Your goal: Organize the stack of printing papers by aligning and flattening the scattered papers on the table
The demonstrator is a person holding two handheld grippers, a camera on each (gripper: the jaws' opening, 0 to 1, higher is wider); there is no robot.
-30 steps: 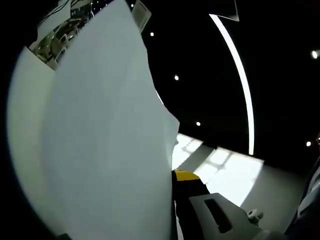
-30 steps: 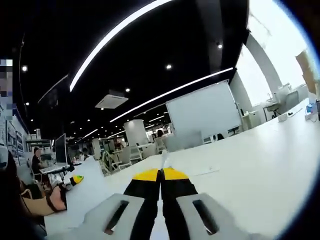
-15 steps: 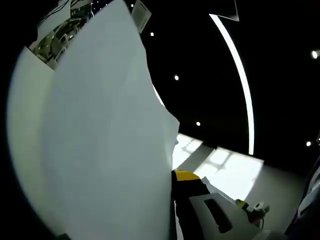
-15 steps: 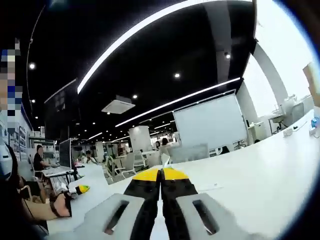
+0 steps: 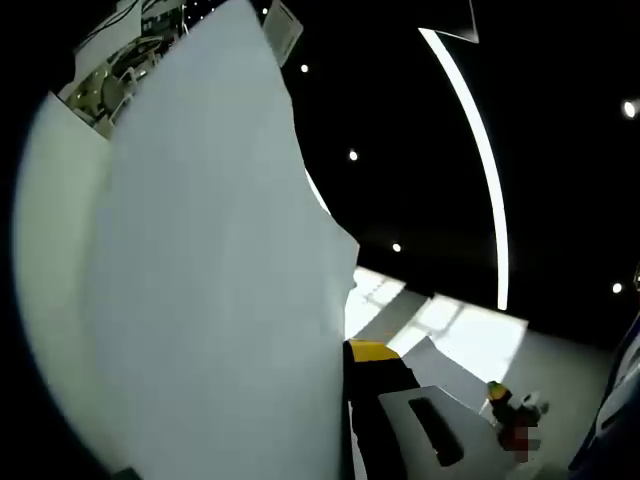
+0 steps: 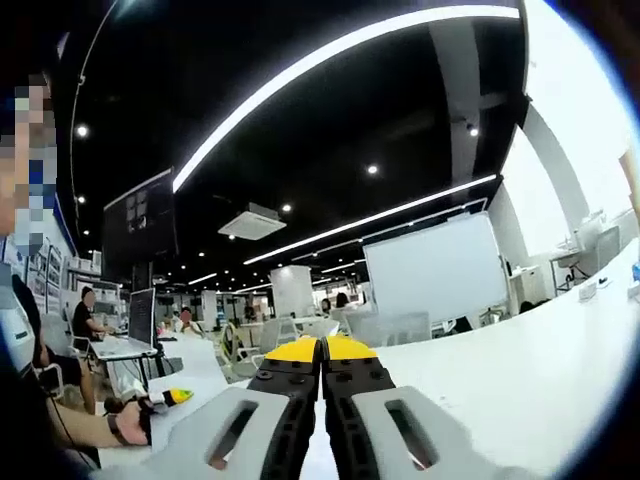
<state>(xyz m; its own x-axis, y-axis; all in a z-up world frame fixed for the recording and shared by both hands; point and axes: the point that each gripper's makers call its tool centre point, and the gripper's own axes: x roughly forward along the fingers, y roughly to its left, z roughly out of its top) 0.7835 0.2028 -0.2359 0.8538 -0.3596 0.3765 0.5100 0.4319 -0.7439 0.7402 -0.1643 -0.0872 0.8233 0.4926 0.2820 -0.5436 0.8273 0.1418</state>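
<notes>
L gripper point(image 5: 352, 352) clamps the papers point(image 5: 210, 290) upright above the table point(image 6: 520, 360), prob. to square edges, while R gripper point(image 6: 322, 350), jaws together, is tilted up beside it.

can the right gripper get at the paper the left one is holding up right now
Probably not without turning first. The right gripper is shut and points out over the white table toward the room. The paper stands upright against the left gripper, off to the side rather than ahead of the right jaws.
</notes>
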